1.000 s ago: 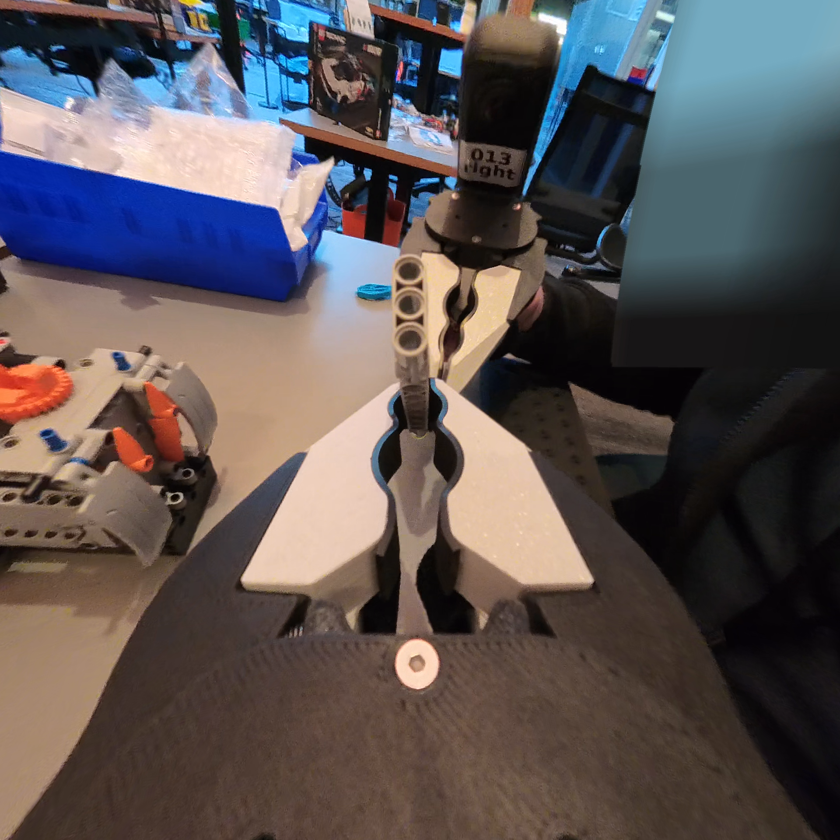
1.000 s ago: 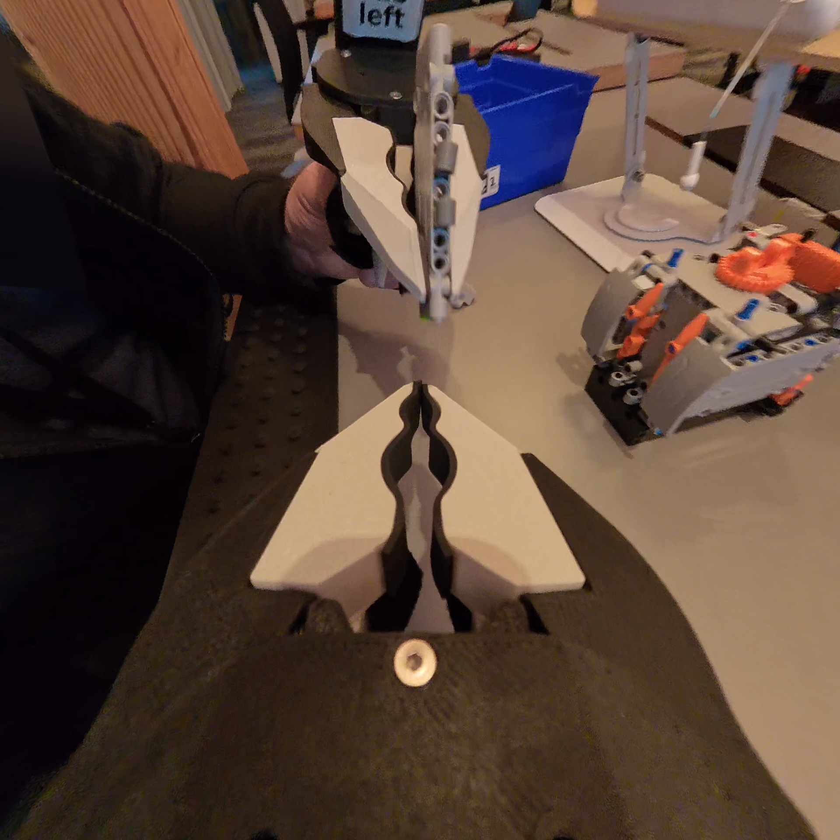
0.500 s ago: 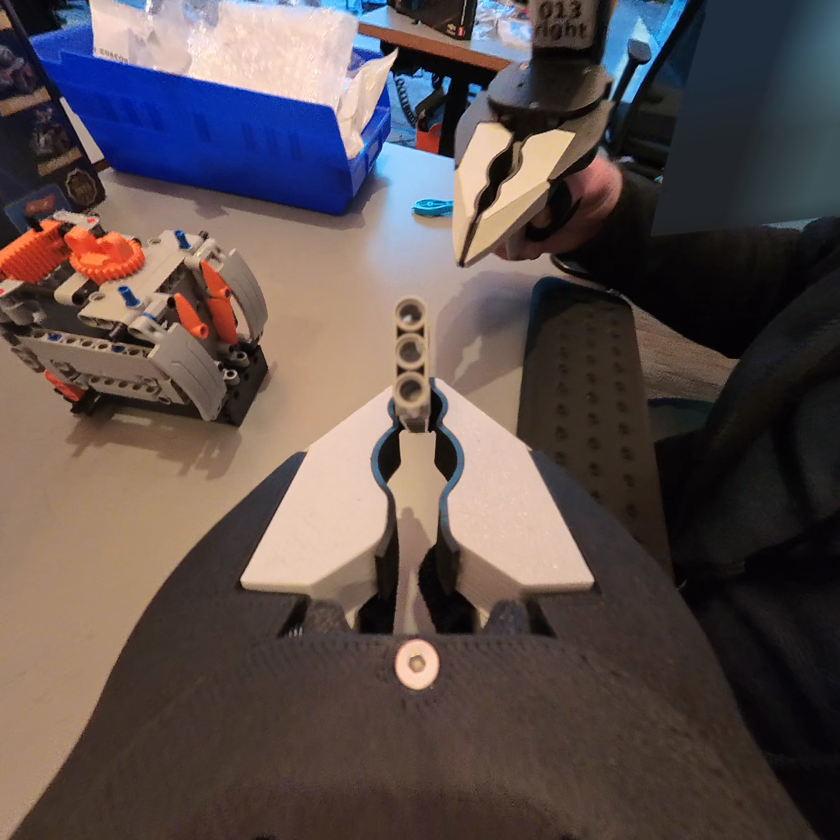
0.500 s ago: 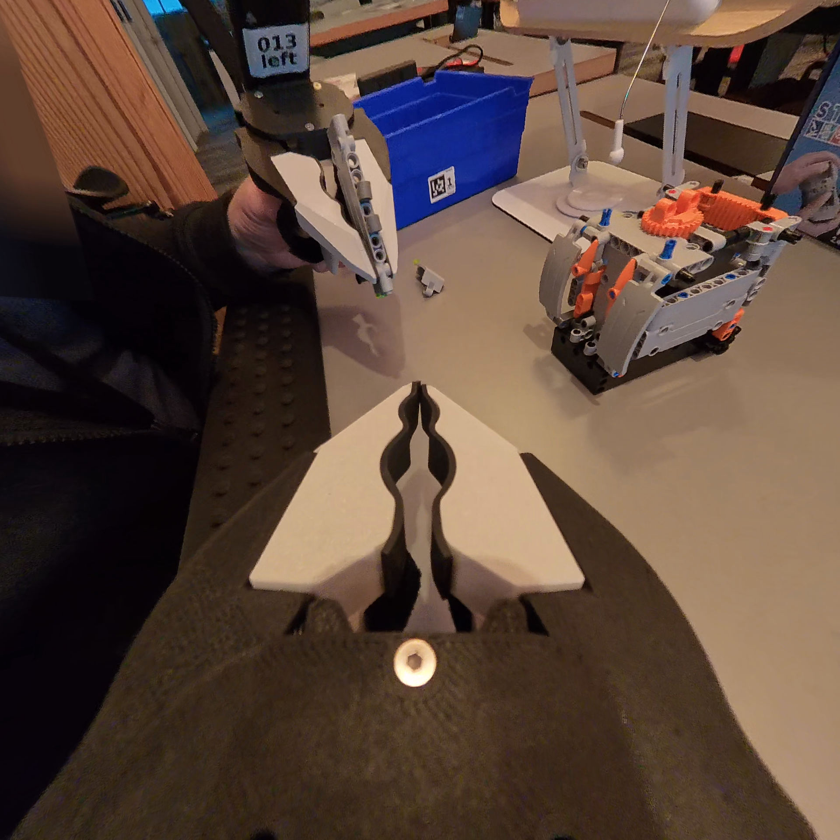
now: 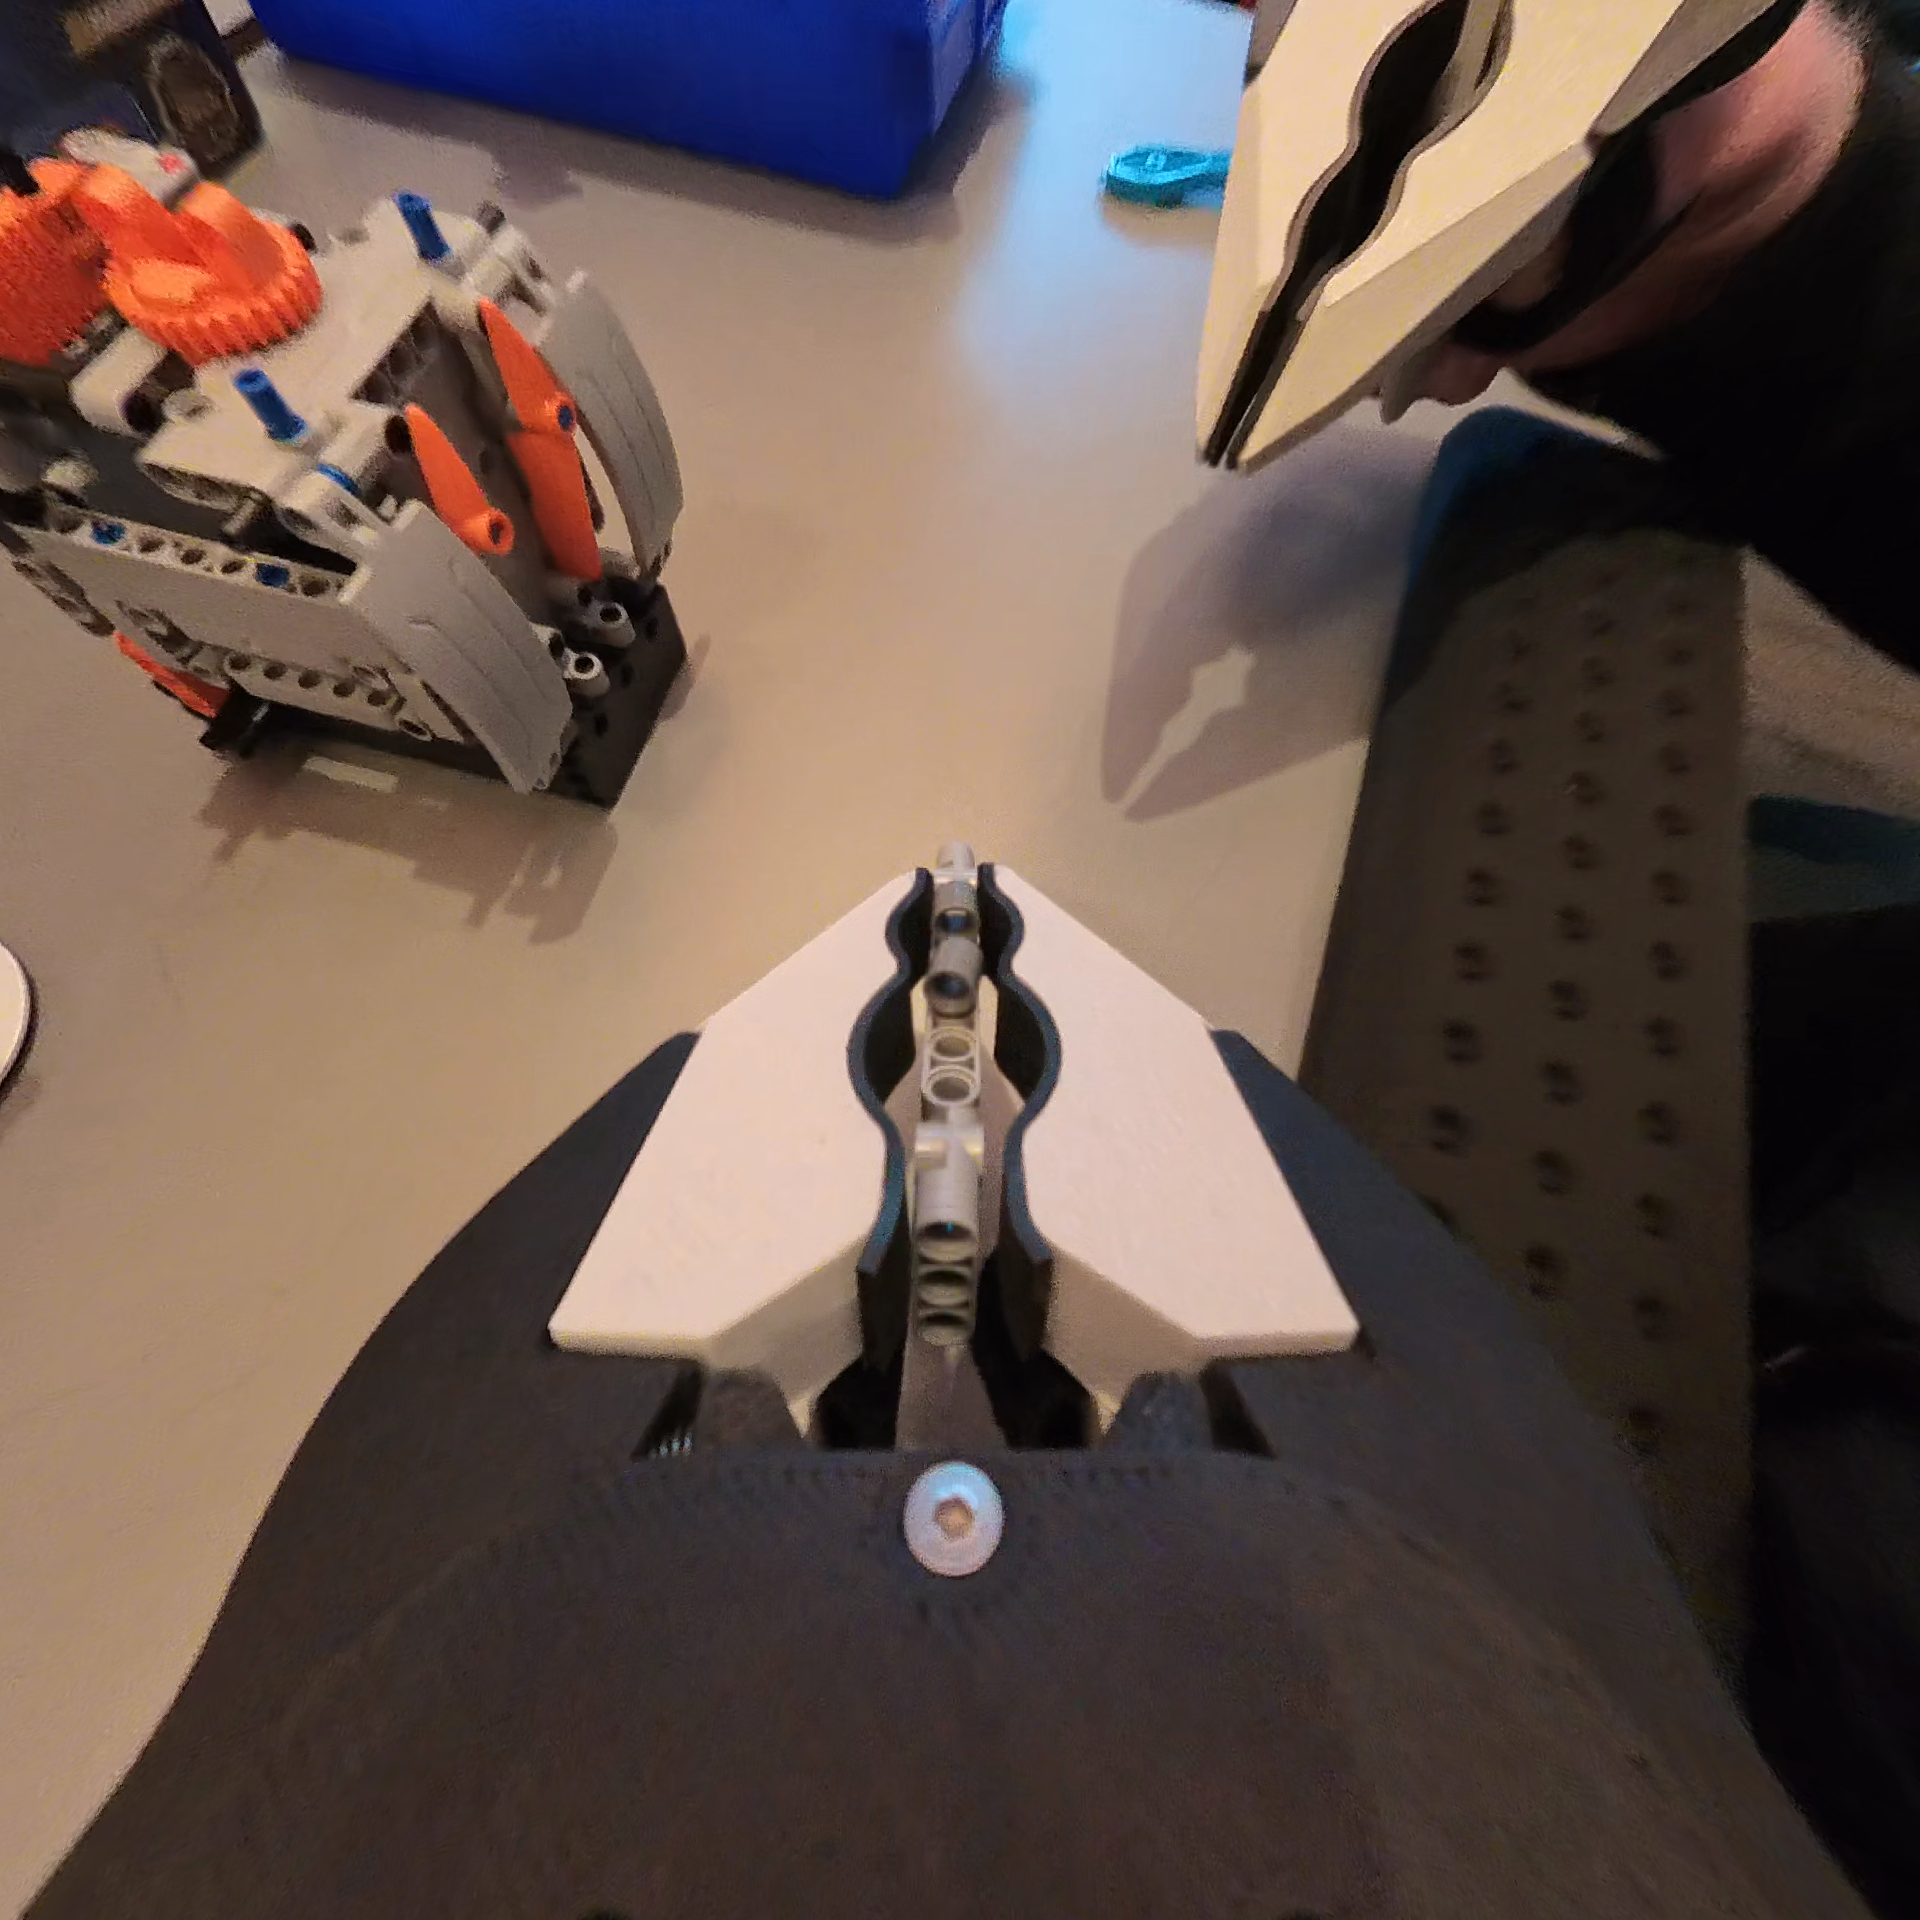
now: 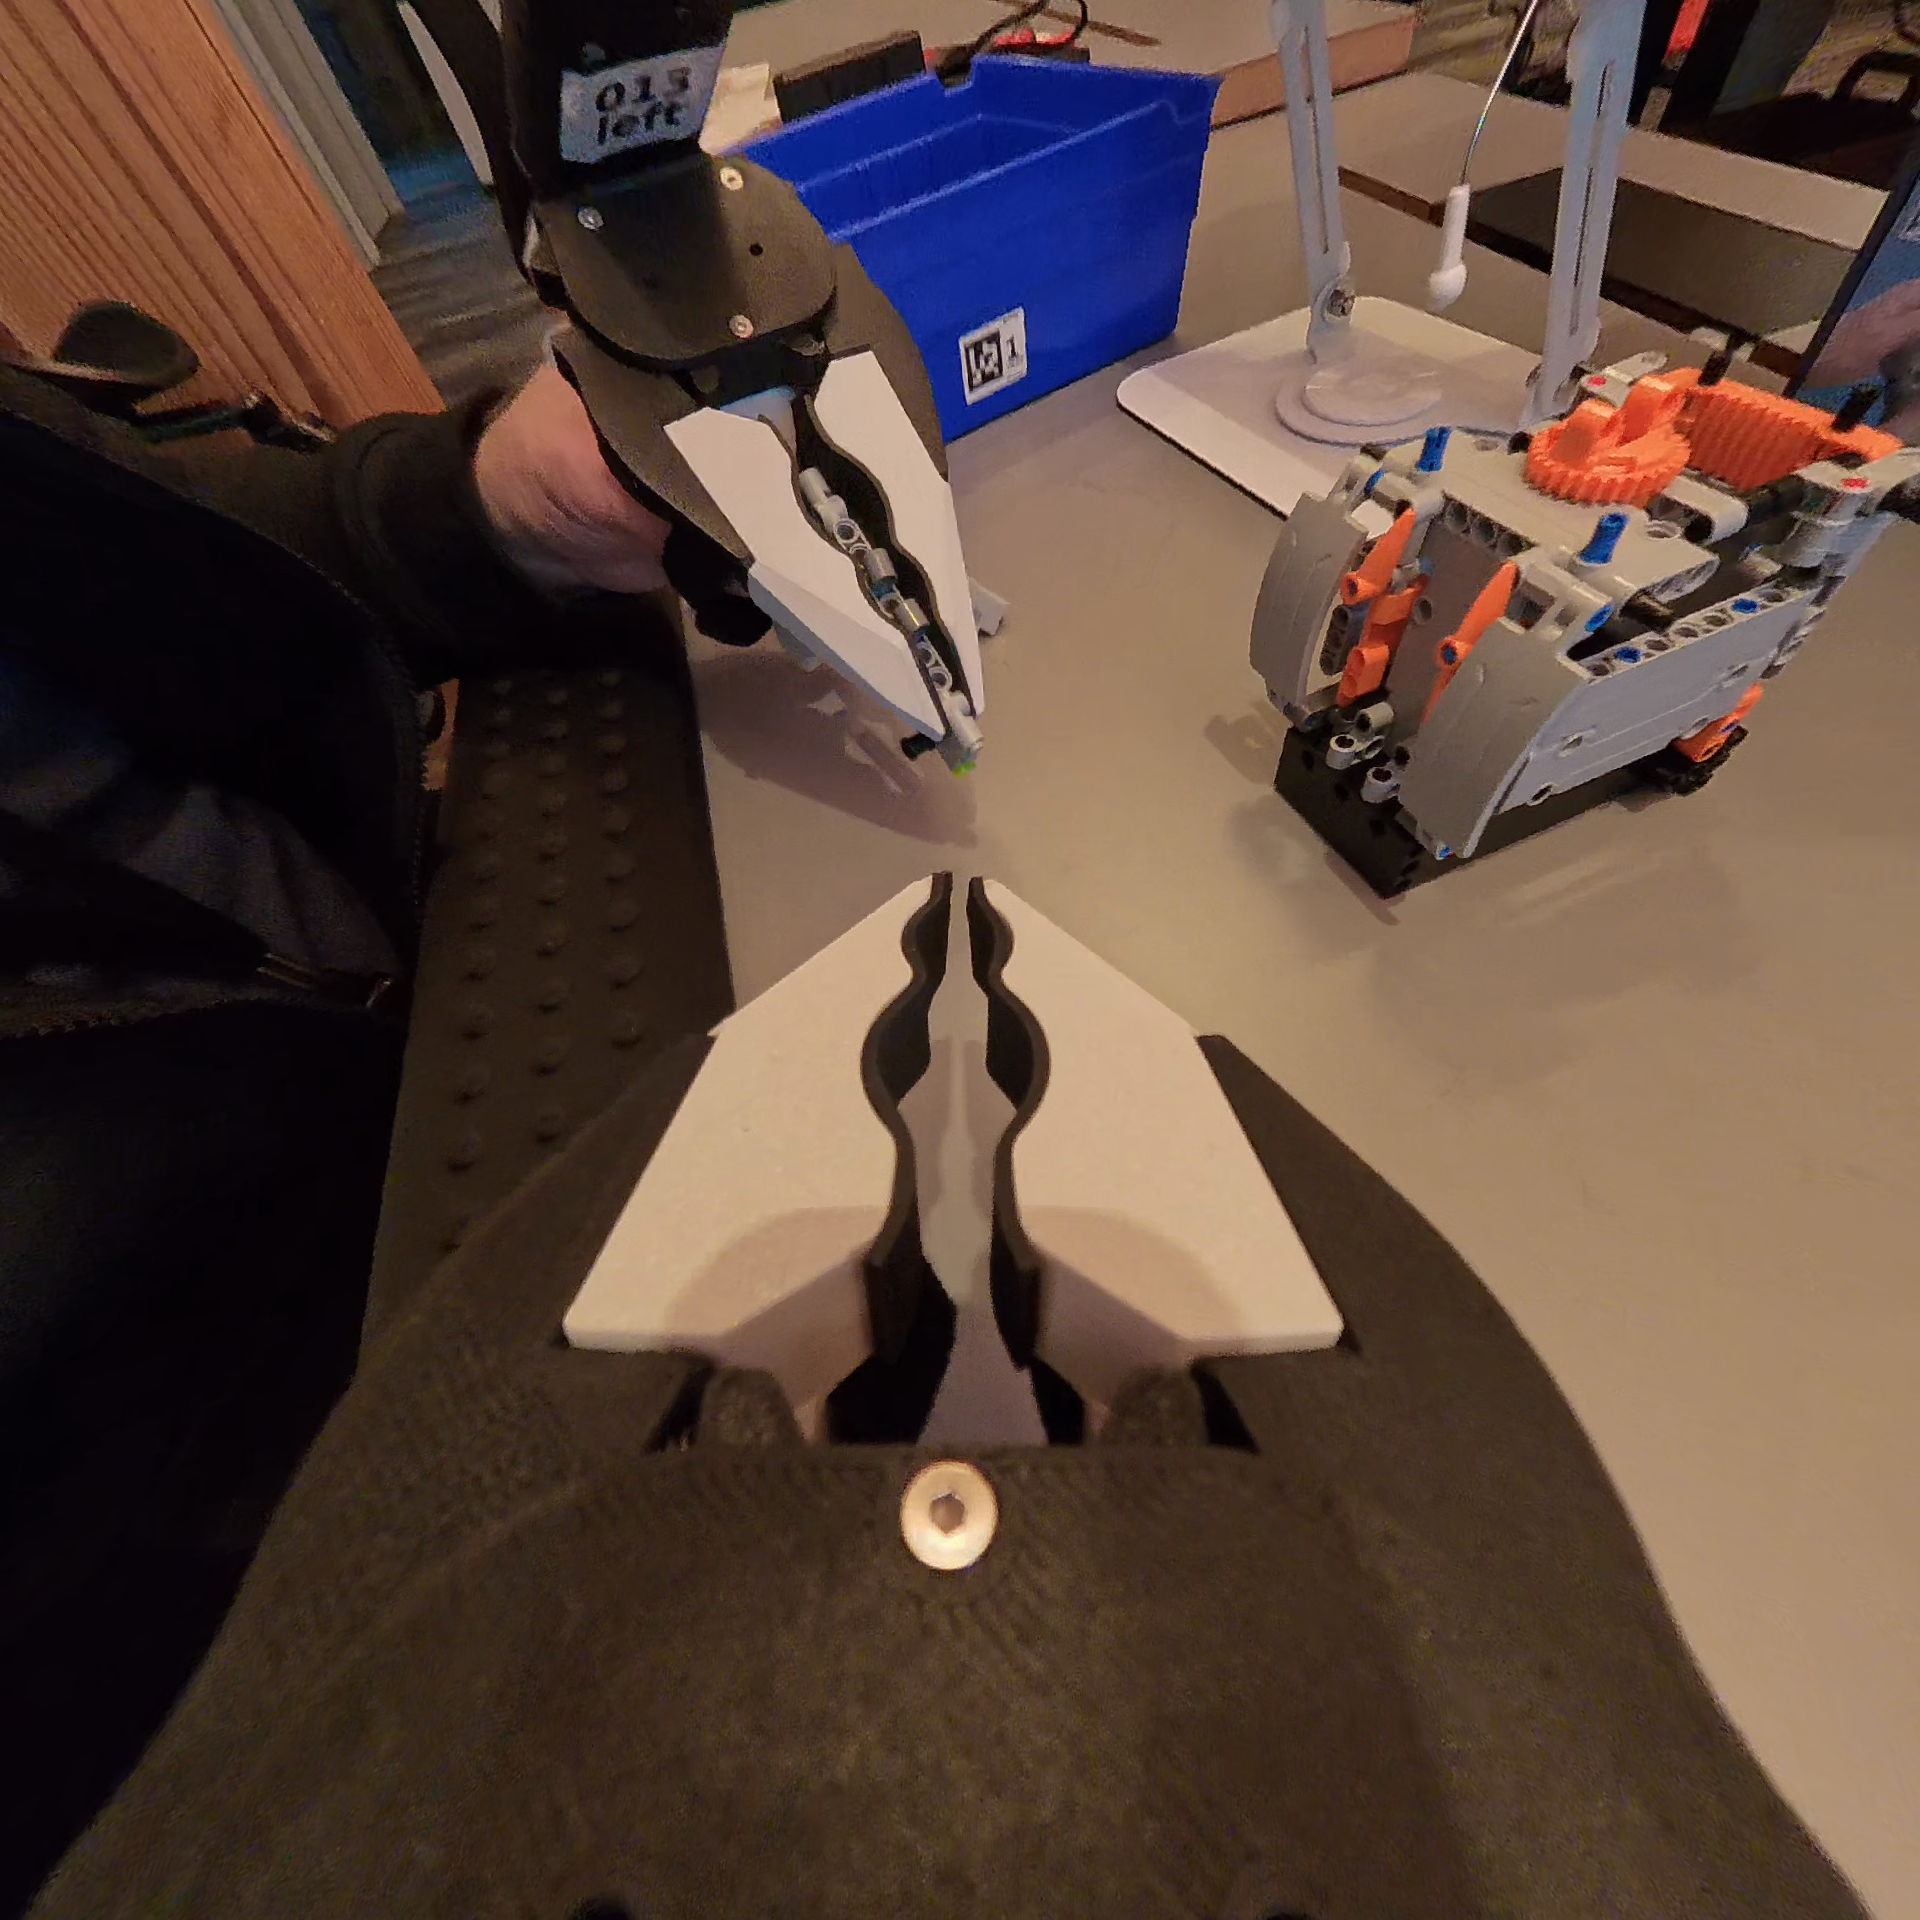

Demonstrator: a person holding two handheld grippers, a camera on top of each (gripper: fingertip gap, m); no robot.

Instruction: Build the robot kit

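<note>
My left gripper [image 5: 954, 883] is shut on a long grey holed beam [image 5: 948, 1091] that lies lengthwise between its jaws, with only the end poking past the tips. In the right wrist view the left gripper [image 6: 961, 743] points down, its tips just above the grey table [image 6: 1351, 1039], with the beam [image 6: 883, 582] in it. My right gripper [image 6: 958, 888] is shut and empty, and hovers above the table a short way from the left one. It also shows in the left wrist view [image 5: 1226, 452]. A grey, orange and black brick-built model [image 5: 343, 499] stands on the table [image 6: 1538, 623].
A blue bin [image 6: 997, 208] stands at the back of the table. A white stand base [image 6: 1299, 405] is behind the model. A small teal piece [image 5: 1164, 171] lies near the bin. A black studded mat [image 6: 561, 883] runs along the table edge. A small grey part [image 6: 987, 613] lies behind the left gripper.
The left gripper has tipped down toward the table, and the beam now lies along its jaws instead of sticking up past the tips. The two grippers have moved apart, then nearer again.
</note>
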